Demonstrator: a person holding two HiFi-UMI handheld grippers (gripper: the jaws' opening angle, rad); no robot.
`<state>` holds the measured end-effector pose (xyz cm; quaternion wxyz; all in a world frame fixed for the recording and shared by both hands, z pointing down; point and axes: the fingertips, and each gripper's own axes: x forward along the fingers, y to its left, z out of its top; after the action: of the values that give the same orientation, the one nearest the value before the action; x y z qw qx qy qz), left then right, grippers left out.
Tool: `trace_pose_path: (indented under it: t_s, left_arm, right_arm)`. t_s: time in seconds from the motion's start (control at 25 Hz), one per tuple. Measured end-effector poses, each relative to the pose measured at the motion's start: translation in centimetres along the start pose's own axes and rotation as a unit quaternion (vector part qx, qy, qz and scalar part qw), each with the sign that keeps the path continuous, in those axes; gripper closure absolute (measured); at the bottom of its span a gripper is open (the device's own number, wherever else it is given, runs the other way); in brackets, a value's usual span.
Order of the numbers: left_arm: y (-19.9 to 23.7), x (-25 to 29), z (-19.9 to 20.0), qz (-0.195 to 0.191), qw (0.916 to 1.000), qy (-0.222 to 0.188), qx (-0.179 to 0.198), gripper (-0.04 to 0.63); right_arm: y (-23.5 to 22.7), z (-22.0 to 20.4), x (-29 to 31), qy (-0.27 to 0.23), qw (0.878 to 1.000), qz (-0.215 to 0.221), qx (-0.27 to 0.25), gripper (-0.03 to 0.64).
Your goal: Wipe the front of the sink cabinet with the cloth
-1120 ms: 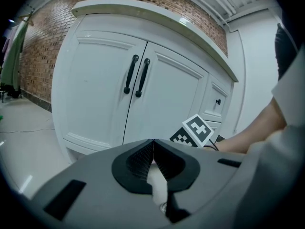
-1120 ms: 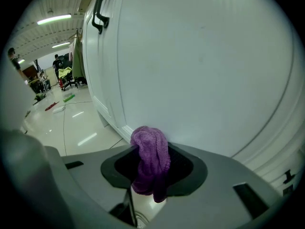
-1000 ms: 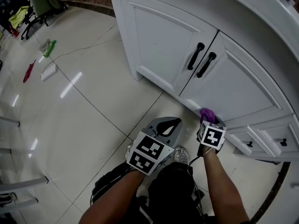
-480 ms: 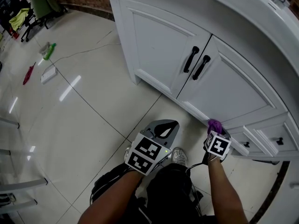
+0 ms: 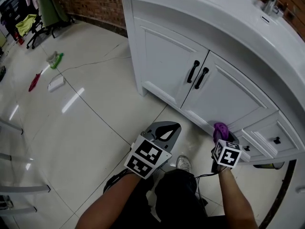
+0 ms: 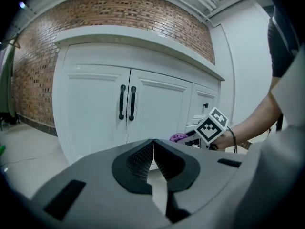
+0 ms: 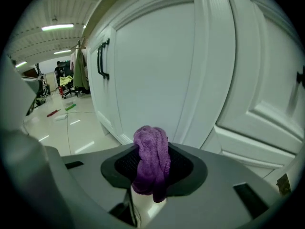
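Two tongs: left tongs [image 5: 167, 129] and right tongs [image 5: 223, 136], one in each of the person's hands, held low before the sink cabinet [image 5: 167, 56].
Left tongs: jaws pressed together with nothing between them, hanging over the floor [image 5: 86, 118], apart from the cabinet and pointing at its doors.
Right tongs: clamped on the purple cloth [image 5: 219, 129], which bunches up out of the jaws.
Cloth: at the foot of the right-hand door, just beside the drawers [image 5: 276, 140]; I cannot tell whether it touches the white panel.
Cabinet front: white, with two panelled doors whose black handles [image 5: 197, 75] stand side by side.
Floor: pale glossy tiles.
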<state>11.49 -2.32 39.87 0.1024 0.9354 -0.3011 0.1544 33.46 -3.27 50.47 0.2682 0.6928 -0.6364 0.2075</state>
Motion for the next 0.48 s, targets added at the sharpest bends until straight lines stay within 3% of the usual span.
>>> trace_pose_path:
  t_s: [0.24,0.48]
  left_arm:
    - [0.4,-3.7,3.6,0.019,0.9991,-0.034,0.015,0.591]
    - [1.1,-5.7,6.6,0.027,0.997,-0.067,0.028,0.591]
  right_arm:
    - [3.1,6.4,-5.4,-0.064,0.996,0.037,-0.042,0.476]
    - [6.9,12.4,-9.3,-0.132,0.984,0.075,-0.093,0.474]
